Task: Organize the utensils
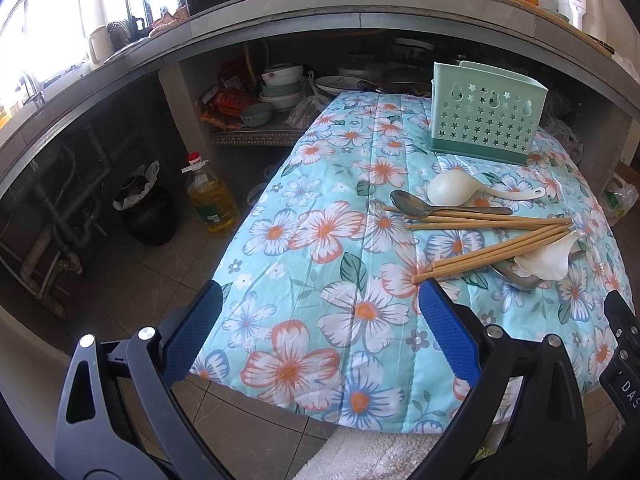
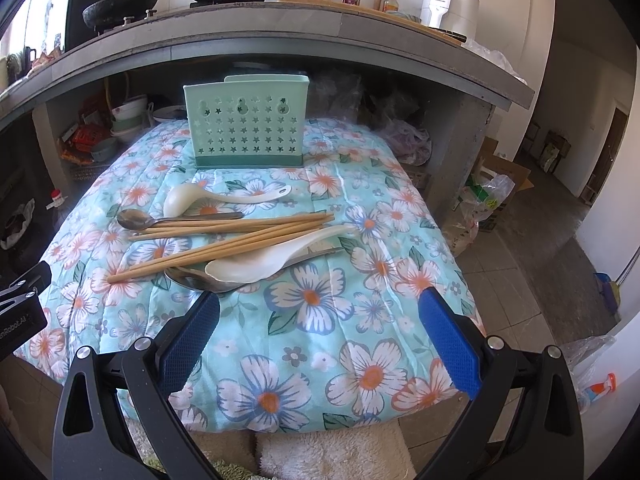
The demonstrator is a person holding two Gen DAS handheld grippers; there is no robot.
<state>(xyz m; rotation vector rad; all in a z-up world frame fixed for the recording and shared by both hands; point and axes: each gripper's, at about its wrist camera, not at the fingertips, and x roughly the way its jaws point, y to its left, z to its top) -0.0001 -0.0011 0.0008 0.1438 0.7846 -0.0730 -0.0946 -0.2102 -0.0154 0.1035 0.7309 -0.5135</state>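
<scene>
A mint green utensil holder (image 2: 246,122) with star holes stands at the far side of the floral cloth (image 2: 304,320); it also shows in the left wrist view (image 1: 486,116). In front of it lie a white ladle (image 2: 224,198), a metal spoon (image 2: 138,218), several wooden chopsticks (image 2: 224,238), a white soup spoon (image 2: 272,256) and another metal spoon (image 2: 200,278). In the left wrist view the chopsticks (image 1: 492,240) and ladle (image 1: 456,188) lie to the right. My left gripper (image 1: 320,300) and right gripper (image 2: 320,308) are open and empty, near the cloth's front edge.
A grey counter (image 2: 280,36) overhangs the far side, with pots, bottles and a white appliance on top. Bowls (image 1: 280,88) sit on the shelf under it. An oil bottle (image 1: 210,196) and dark jar (image 1: 146,212) stand on the floor at left. Bags and boxes (image 2: 488,196) lie at right.
</scene>
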